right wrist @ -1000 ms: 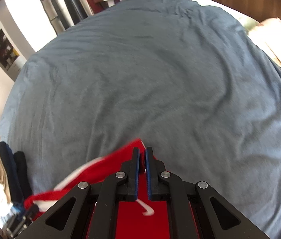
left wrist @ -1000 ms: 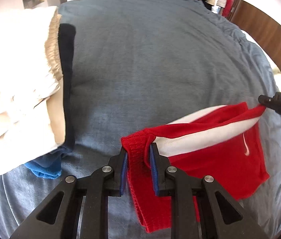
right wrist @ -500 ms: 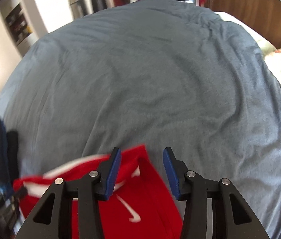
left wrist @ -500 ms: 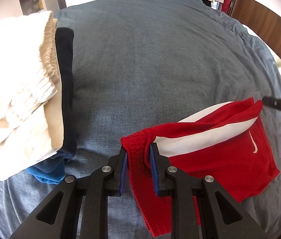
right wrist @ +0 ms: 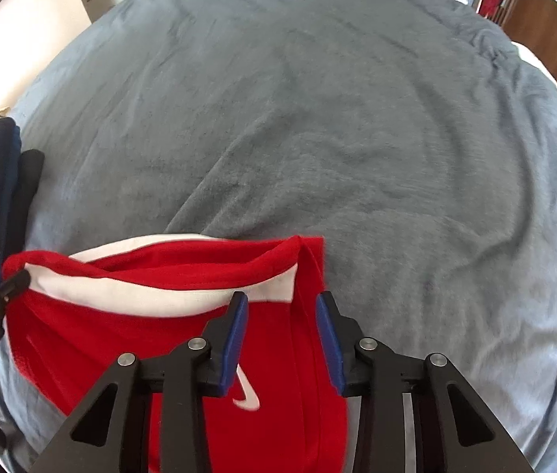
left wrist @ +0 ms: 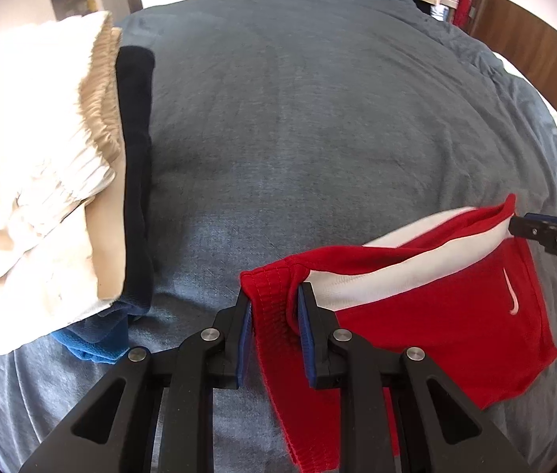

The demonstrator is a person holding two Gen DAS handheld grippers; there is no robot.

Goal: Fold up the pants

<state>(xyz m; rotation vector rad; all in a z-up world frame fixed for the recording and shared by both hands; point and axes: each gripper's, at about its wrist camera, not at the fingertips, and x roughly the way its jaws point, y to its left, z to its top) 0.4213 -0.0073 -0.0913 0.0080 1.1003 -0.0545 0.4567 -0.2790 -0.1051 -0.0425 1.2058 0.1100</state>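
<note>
- Red shorts [left wrist: 455, 327], white side stripe and small white logo: near edge of the grey-blue bedcover [left wrist: 317, 118], partly folded, upper layer standing open along the stripe
- Left gripper [left wrist: 274, 315]: narrow, pads pinching the ribbed red waistband at the shorts' near left corner
- Right gripper [right wrist: 280, 315]: wide, jaws straddling the shorts' right hem without pinching it; cloth lies loose between the pads
- Stack of folded clothes [left wrist: 41, 181]: white and cream on top, navy and blue beneath, left side of the bedcover, just beside the shorts' left end
- Risk, judged: only one corner is held, so any lift or pull by the left gripper may drag the shorts askew and spill the open layer; a right closure set too shallow may catch one layer only and leave the fold crooked
- Left wrist view alone shows the waistband grip and the stack's full layers; there the right gripper's opening cannot be told, only its tip at the hem
- Right wrist view alone shows the open jaws over the hem, and the gaping layer from above
</note>
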